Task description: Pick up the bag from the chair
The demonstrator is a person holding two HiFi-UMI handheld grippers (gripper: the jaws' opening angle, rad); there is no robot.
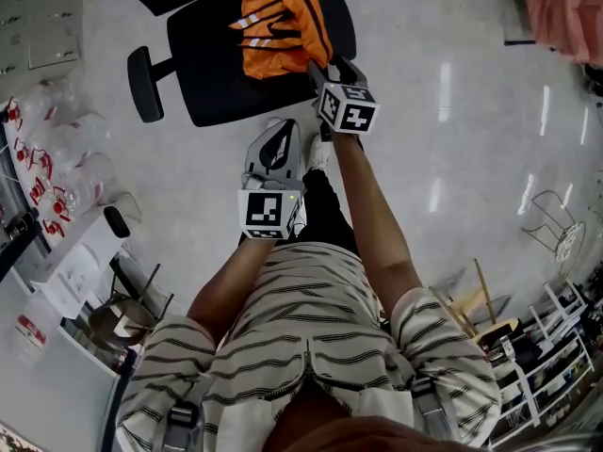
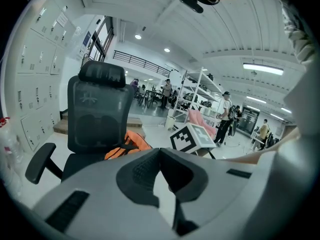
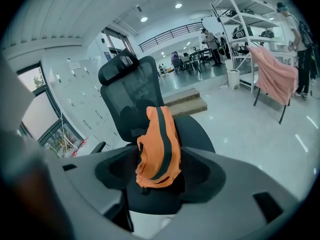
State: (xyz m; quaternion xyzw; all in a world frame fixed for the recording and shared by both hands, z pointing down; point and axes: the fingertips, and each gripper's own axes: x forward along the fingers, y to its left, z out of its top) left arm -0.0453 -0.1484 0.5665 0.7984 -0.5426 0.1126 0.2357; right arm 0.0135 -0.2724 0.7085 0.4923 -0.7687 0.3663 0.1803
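Orange bag [image 1: 278, 28] w/ black stripes sat on the seat of a black office chair [image 1: 212, 73], toward the rear of the seat and just in front of the mesh backrest, on a pale glossy floor [image 1: 452, 111]. A person in a striped shirt [image 1: 301, 328] stood before the chair w/ a gripper in each hand. The right gripper [image 1: 318, 66] hovered at the bag's near edge, arm stretched fwd. In the right gripper view its fingers [image 3: 107, 170] stood wide apart, w/ the bag [image 3: 157, 149] framed between them. The pads were not pressing on the fabric, and whether either one touched it could not be told. The left gripper [image 1: 276, 132] hung nearer the person's body, over the floor and short of the seat. In the left gripper view its fingers [image 2: 137, 171] met at the tips w/ nothing between them. The chair [image 2: 97, 116] and part of the bag [image 2: 127, 146] showed beyond
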